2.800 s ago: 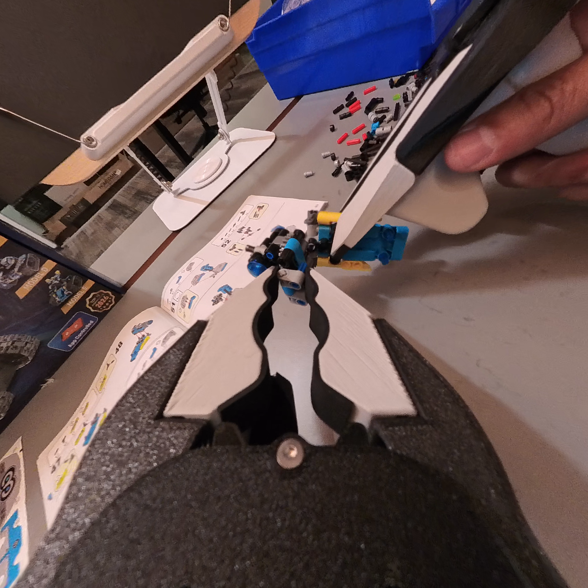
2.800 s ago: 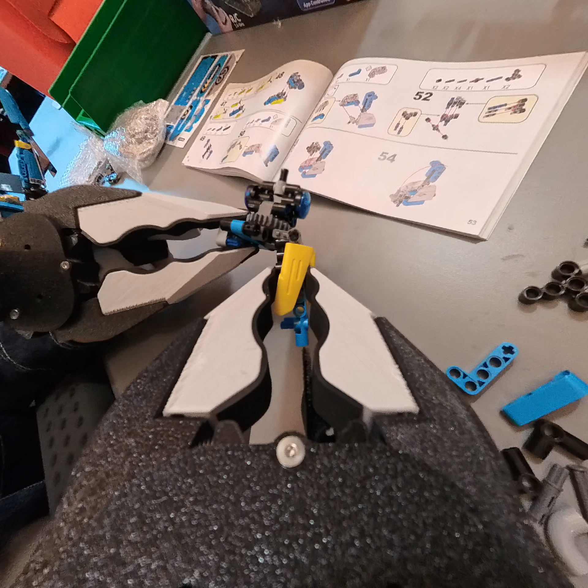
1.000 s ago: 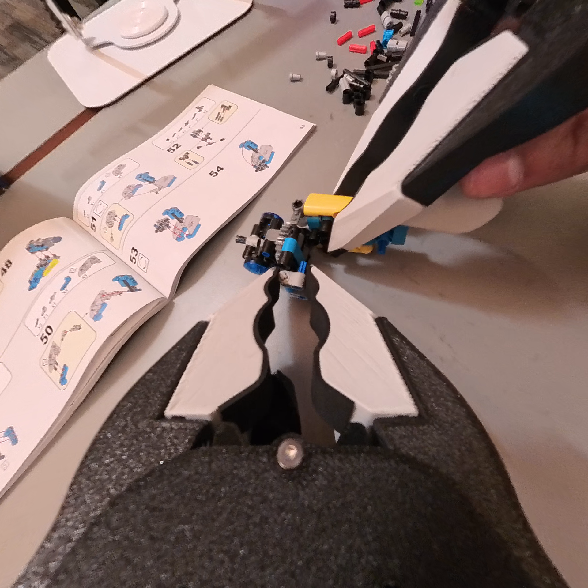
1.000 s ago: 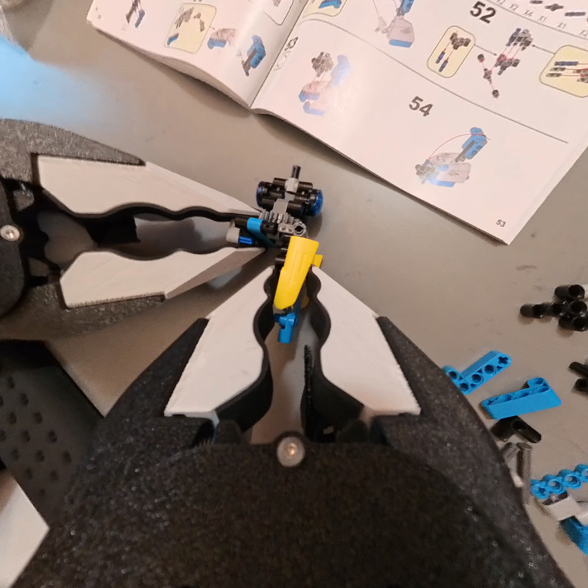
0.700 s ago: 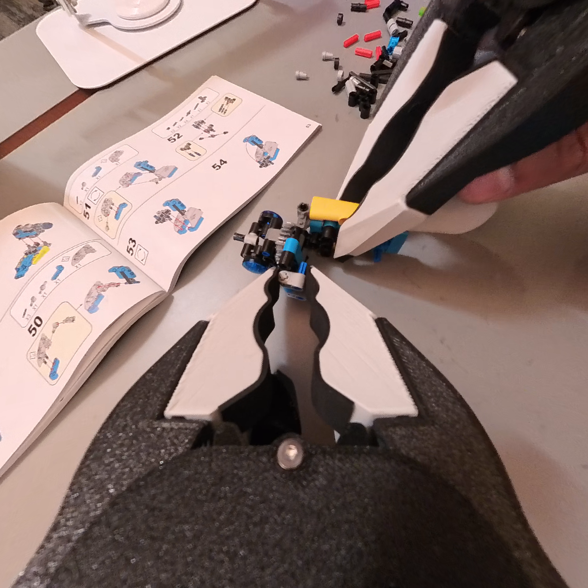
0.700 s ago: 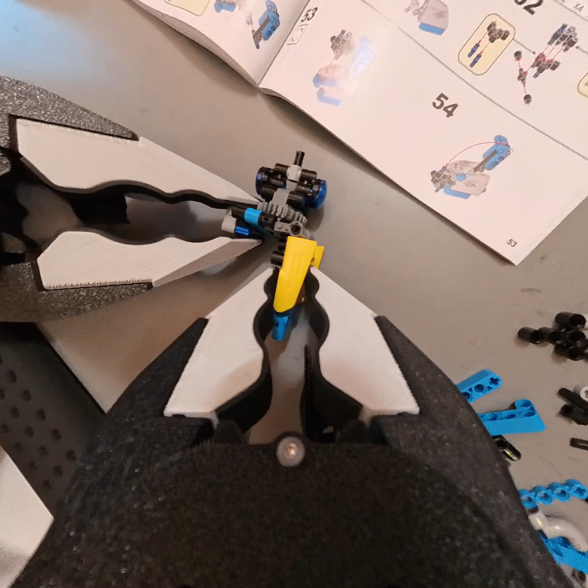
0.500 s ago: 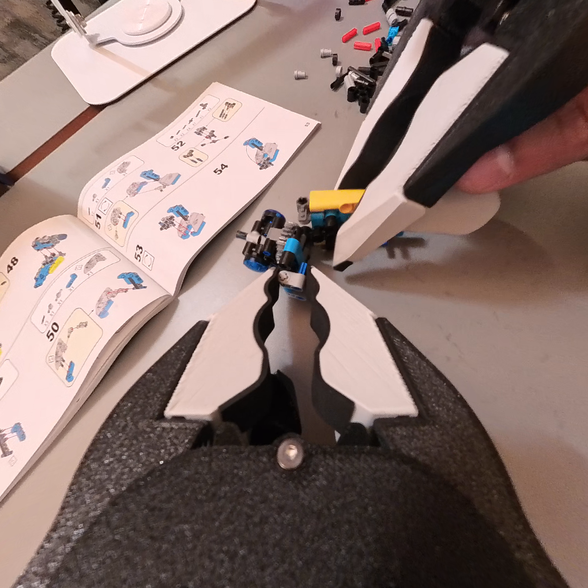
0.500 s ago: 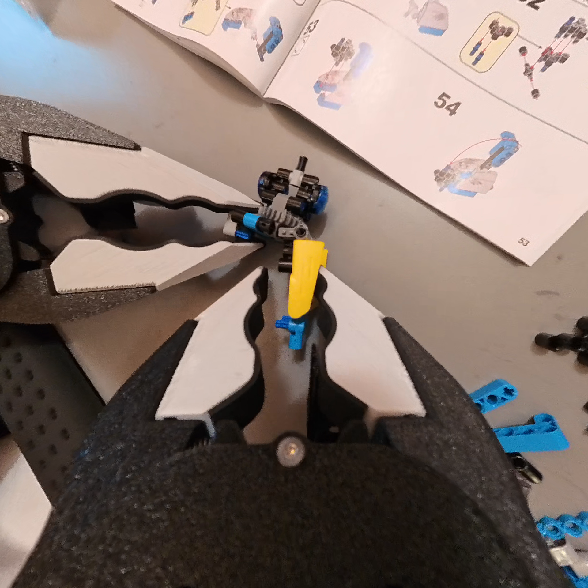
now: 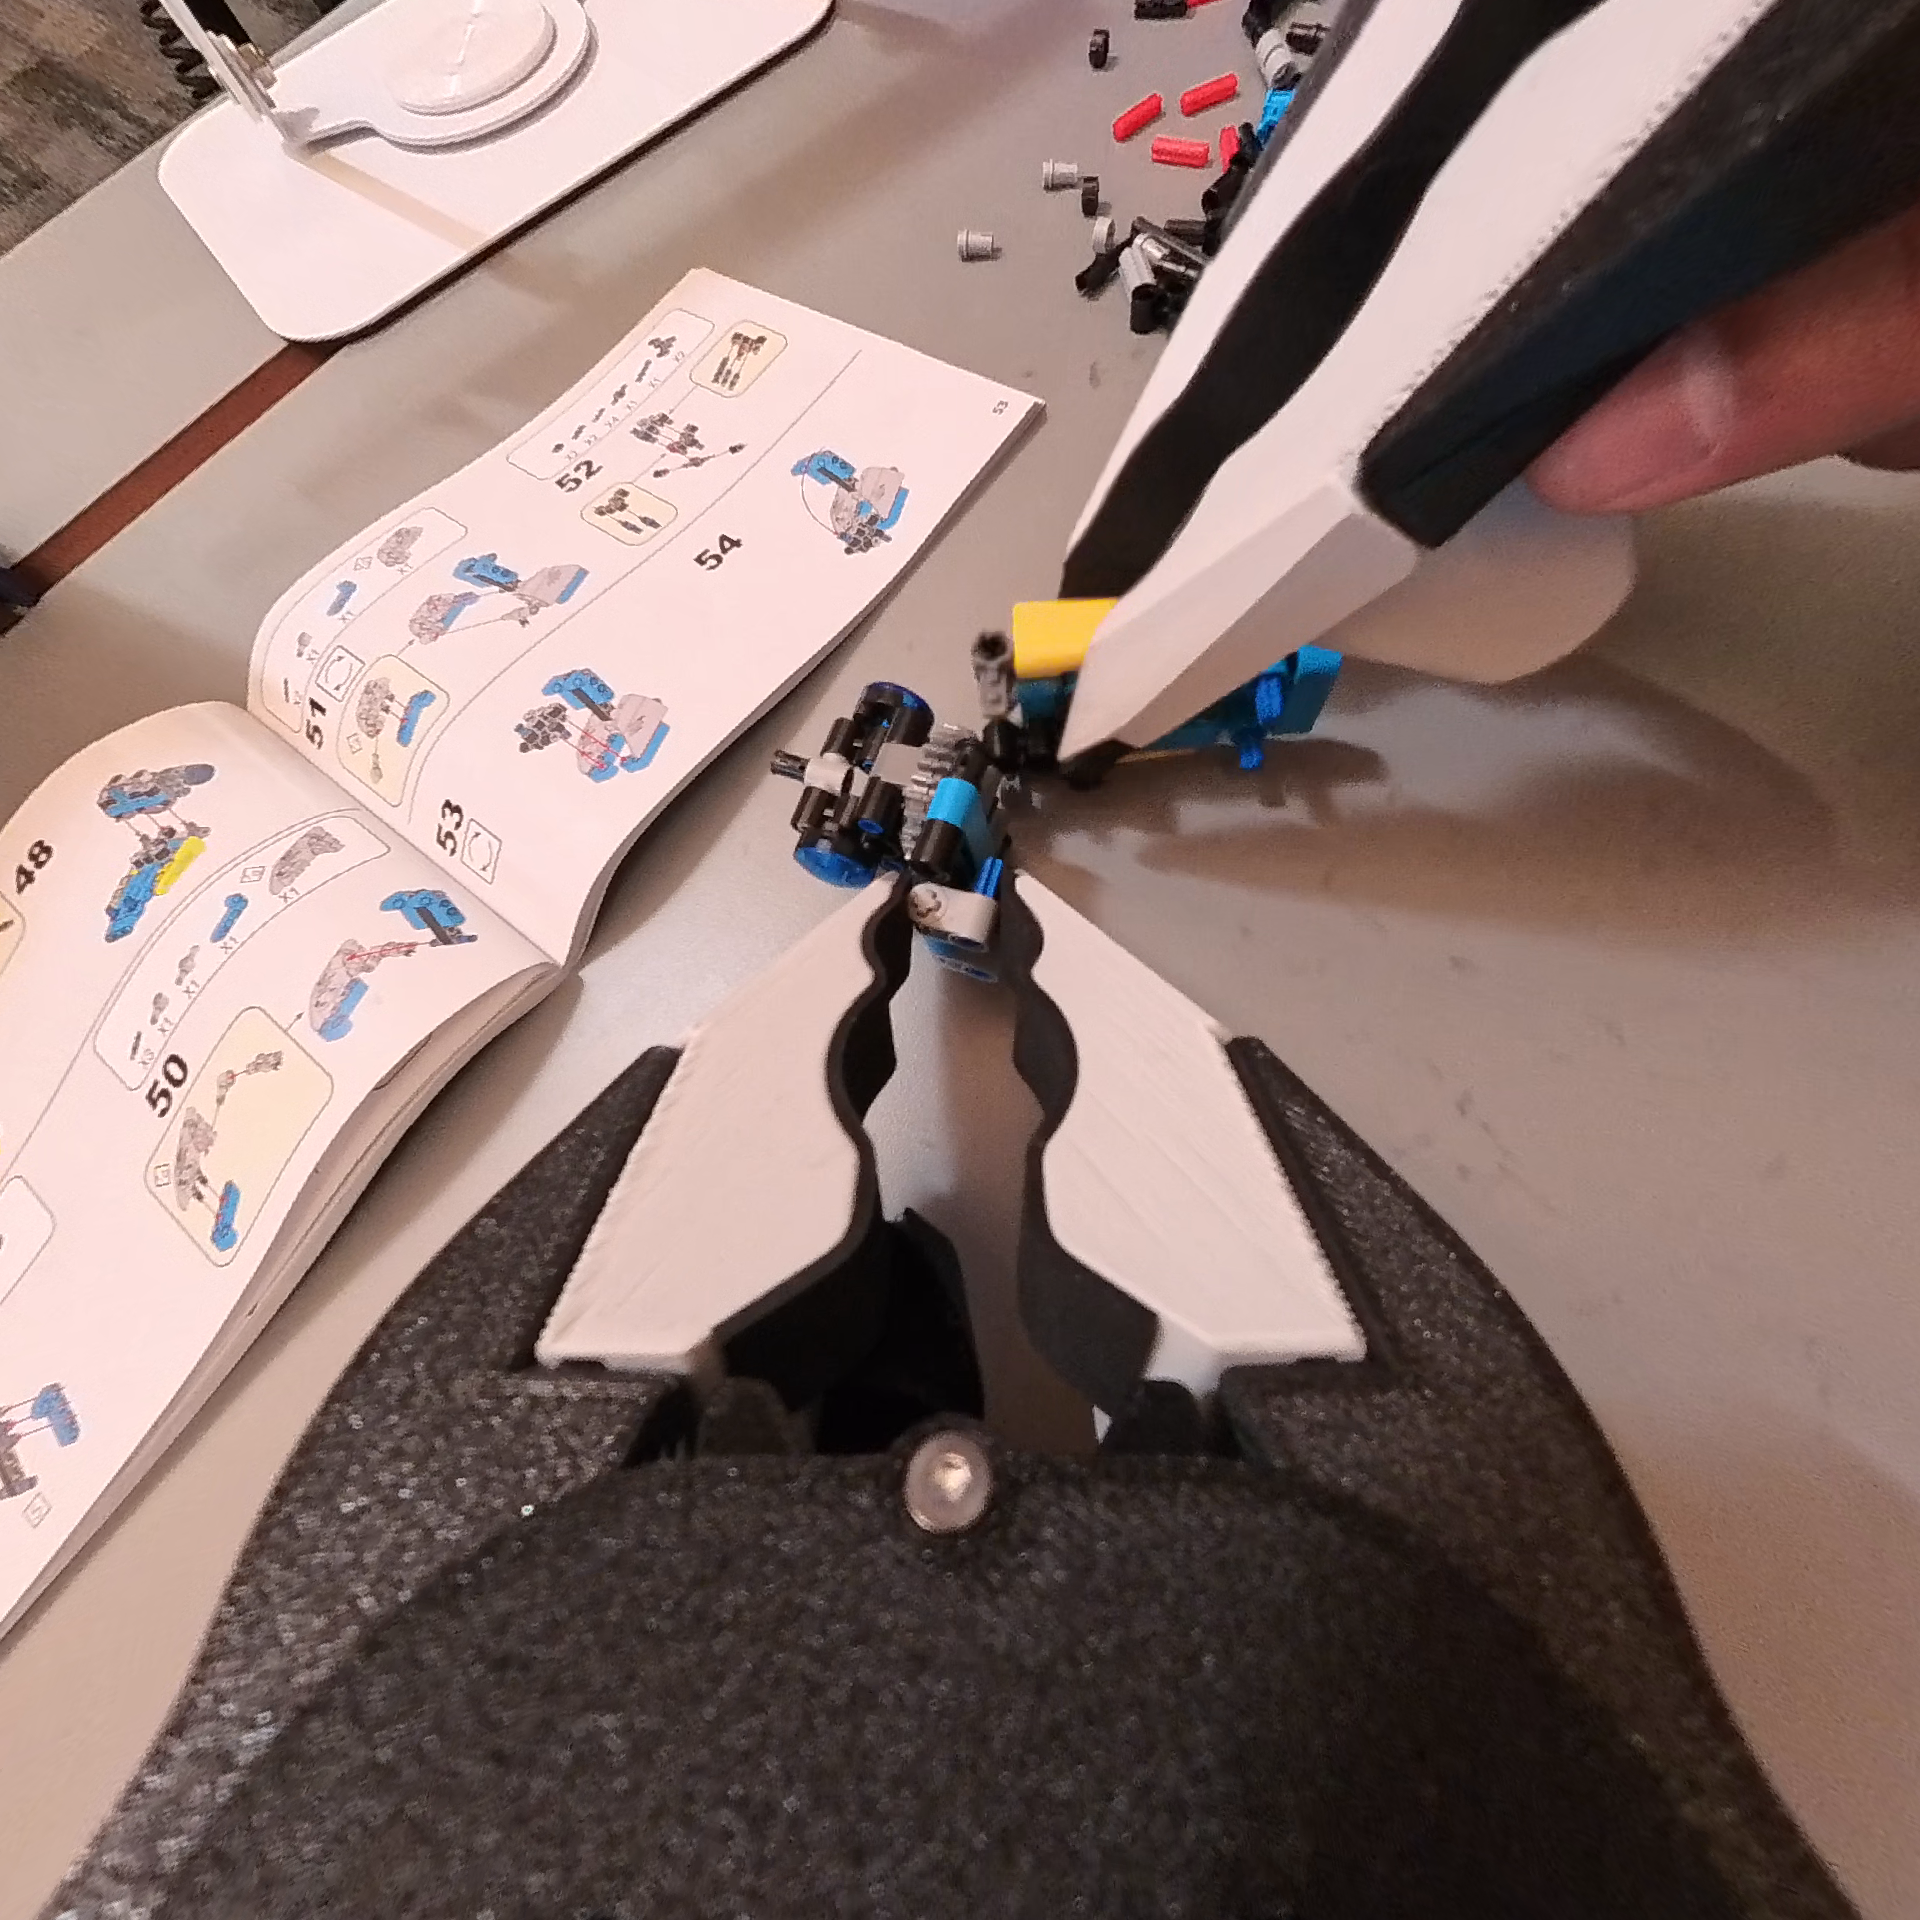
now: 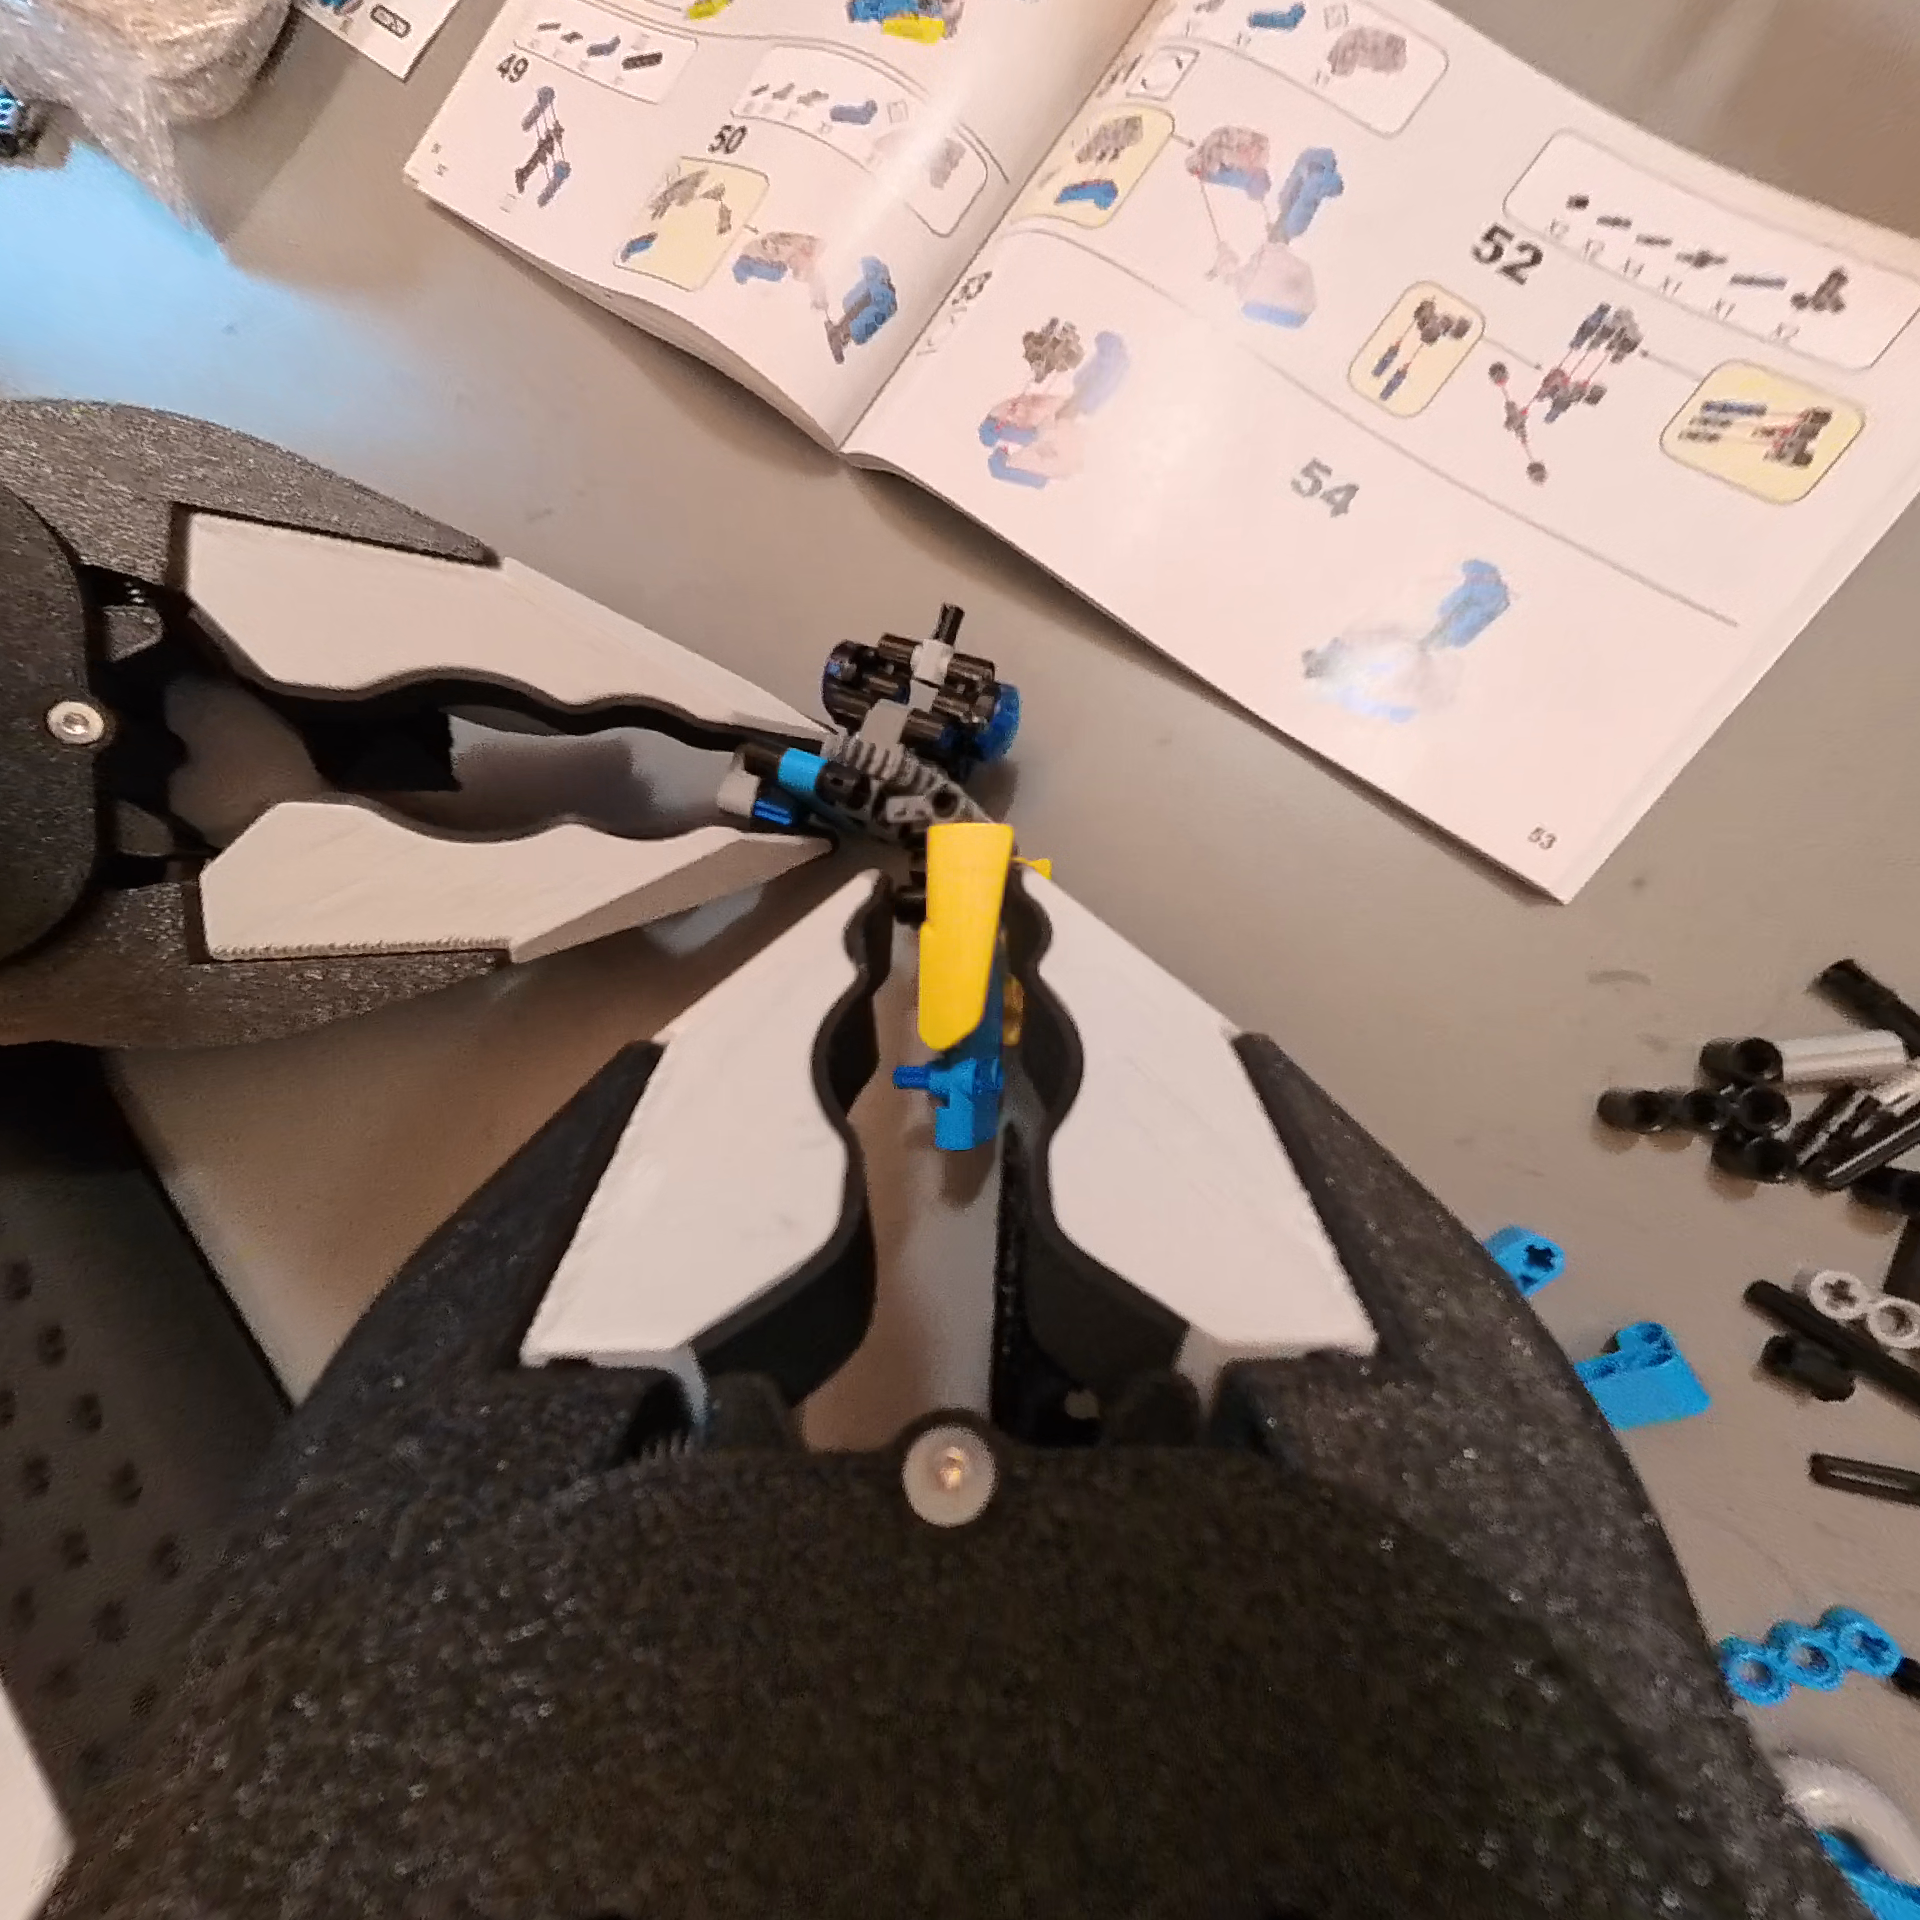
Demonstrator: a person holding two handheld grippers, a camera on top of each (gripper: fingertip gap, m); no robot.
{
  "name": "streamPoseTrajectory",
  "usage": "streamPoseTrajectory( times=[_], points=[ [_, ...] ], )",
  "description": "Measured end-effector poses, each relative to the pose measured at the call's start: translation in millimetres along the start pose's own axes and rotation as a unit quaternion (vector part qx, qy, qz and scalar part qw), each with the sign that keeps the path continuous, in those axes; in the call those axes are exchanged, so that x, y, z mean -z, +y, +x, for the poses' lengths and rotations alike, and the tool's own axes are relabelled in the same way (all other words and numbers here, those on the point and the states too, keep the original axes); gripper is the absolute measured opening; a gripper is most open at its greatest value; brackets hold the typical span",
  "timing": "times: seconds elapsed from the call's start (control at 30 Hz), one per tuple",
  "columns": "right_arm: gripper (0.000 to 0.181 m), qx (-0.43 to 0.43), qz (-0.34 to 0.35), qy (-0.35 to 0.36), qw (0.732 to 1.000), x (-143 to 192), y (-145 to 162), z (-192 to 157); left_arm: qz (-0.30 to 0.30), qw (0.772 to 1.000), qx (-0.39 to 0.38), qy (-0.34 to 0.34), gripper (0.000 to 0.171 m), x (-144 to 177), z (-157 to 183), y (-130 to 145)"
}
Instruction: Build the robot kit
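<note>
Pinching one small brick model [image 9: 914, 800] between them, your two grippers meet low over a grey table [image 9: 1455, 1143]. Your left gripper [image 9: 954, 920] is clamped on the model's grey-and-blue end, fingertips nearly together around it. Your right gripper [image 10: 951, 894] comes in from the other side and grips the model's yellow panel [image 10: 961, 935] and the blue piece [image 10: 961, 1101] under it, its fingers narrowly apart on either side. In the left wrist view, a fingertip [image 9: 1704, 436] of your right hand shows behind that gripper. The model's black-and-blue wheel cluster [image 10: 925, 686] sticks out beyond both grippers, just above the table. An open booklet [image 10: 1195, 343] lies flat just beyond the model. Loose black, grey and blue parts [image 10: 1787, 1122] are scattered to the right. A white stand base [image 9: 436, 135] sits at the far edge, well apart.
</note>
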State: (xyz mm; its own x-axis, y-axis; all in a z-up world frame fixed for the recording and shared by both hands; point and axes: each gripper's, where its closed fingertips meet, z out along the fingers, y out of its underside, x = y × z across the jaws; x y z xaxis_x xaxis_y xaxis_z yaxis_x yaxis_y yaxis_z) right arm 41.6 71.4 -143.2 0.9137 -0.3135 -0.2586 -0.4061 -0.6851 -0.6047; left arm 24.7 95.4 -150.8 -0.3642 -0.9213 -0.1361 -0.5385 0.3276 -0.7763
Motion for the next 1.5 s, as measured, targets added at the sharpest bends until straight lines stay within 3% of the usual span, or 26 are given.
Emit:
streamPoseTrajectory(
  times=[0.23, 0.37, 0.73, 0.9, 1.13, 1.37, 1.5],
  points=[
    [0.013, 0.033, 0.006, 0.035, 0.999, -3.9, -3.3, 3.1, 0.000, 1.000, 0.001, 0.000, 0.016, 0.1, 0.0, -0.2],
    [0.012, -0.046, 0.012, -0.011, 0.999, -3.1, -2.6, -4.2, 0.000, 1.000, -0.004, -0.005, 0.016, 0.2, -0.3, -0.1],
    [0.012, -0.104, 0.015, -0.021, 0.994, -4.4, -2.2, -4.7, 0.000, 1.000, -0.009, -0.009, 0.016, -0.2, 0.3, -0.4],
    [0.013, -0.177, 0.031, -0.063, 0.982, -6.3, -6.1, -3.8, -0.001, 1.000, -0.004, -0.010, 0.016, -0.6, 0.1, -0.6],
    [0.012, -0.147, 0.035, -0.024, 0.988, -7.6, -7.5, -3.7, -0.001, 1.000, 0.004, -0.010, 0.016, -0.3, -0.4, -0.4],
    [0.012, -0.215, 0.066, -0.084, 0.971, -7.4, -9.3, -2.9, -0.002, 1.000, 0.021, -0.006, 0.016, 0.3, -2.1, 0.5],
    [0.012, -0.214, 0.074, -0.084, 0.970, -8.6, -10.4, -3.0, -0.002, 1.000, 0.026, -0.005, 0.016, 0.4, -2.8, 0.7]
  ],
)
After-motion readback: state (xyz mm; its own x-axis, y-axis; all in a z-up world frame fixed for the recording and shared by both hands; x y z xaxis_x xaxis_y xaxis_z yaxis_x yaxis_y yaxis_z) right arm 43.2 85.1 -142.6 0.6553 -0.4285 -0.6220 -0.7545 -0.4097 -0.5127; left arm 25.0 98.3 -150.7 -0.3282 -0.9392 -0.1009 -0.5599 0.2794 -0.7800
